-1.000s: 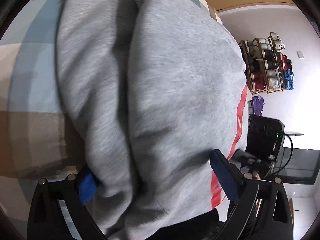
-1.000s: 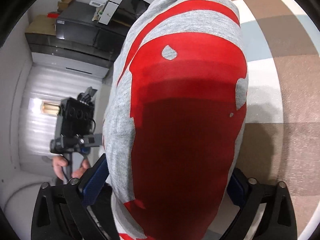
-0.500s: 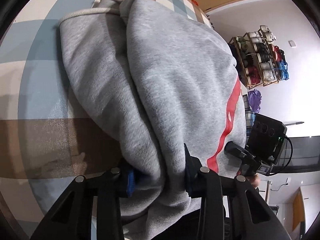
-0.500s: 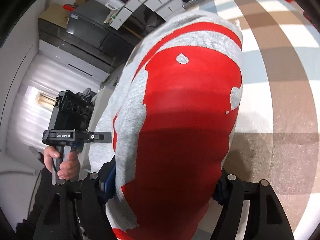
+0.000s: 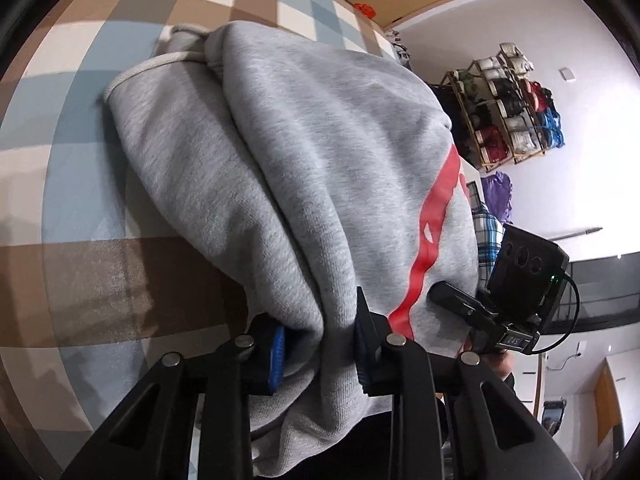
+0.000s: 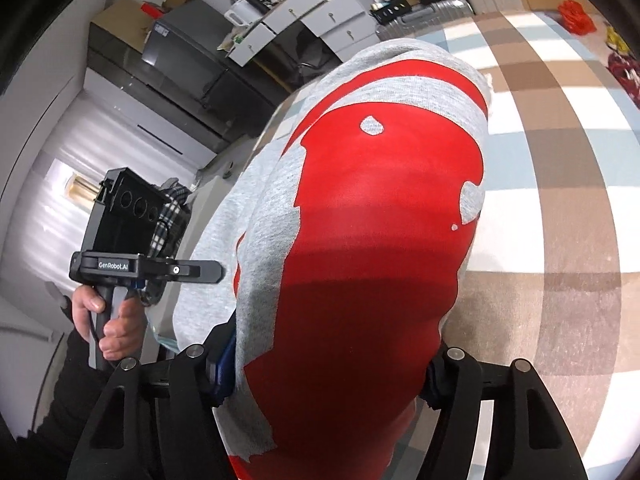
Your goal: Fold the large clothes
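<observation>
Two grippers pinching one grey hoodie [image 5: 320, 152].
Left gripper [image 5: 320, 344] and right gripper [image 6: 328, 372] are closing on bunched fabric; lift evenly.

Hidden from us: sweatshirt [image 5: 304, 184] lower hem, cut off at the frame's bottom edge. Checked cloth [image 5: 72, 184] beneath it, covered. Right gripper [image 6: 326, 368] pads, buried in fabric. Shelf [image 5: 508, 108] contents, too small for us to identify.
</observation>
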Available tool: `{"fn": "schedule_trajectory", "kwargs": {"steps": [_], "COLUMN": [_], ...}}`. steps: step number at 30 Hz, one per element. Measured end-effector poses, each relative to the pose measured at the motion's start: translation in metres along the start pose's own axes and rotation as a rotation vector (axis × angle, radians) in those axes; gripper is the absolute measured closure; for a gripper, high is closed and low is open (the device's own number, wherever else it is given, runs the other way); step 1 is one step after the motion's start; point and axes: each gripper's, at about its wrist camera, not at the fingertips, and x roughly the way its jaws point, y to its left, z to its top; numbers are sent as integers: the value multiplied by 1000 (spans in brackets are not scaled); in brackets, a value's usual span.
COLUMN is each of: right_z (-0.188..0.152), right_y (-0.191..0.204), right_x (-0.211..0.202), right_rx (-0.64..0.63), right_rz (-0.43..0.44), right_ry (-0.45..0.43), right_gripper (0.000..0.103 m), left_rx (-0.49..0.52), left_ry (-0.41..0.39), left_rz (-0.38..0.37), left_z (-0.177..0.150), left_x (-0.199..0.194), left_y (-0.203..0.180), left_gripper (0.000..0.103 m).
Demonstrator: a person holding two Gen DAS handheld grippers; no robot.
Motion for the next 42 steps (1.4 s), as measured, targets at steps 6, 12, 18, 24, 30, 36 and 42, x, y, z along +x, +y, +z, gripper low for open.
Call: {"fn": "schedule_trajectory", "kwargs": {"steps": [6,12,18,24,30,36,42], "right_z": [-1,3,2,2,10,16,8], "right_y": [-3,-3,-2,-5,-16,-17,-2], "right_x": [4,4,4,6,21,19,4], "right_rx": [44,61,78,81,104,138,76], "right_rz": [12,12,21,28,20,120,111], "right_ry": [15,34,37,50,61,47,-6], "right_gripper": [34,32,31,27,0,24,35], "left_rx": [-60,-89,-125,-43,-29,-22,29], "left_ry": [14,55,41,83,115,93,69], "left_rz": [75,101,153,180,67,0,-15], "left_z": [0,14,41,55,65,63,57], "left_x": [4,15,35,49,63,54,56], "left_y": [25,37,38,29,28,25,4], "left_gripper": [61,47,22,23,63,74,74]}}
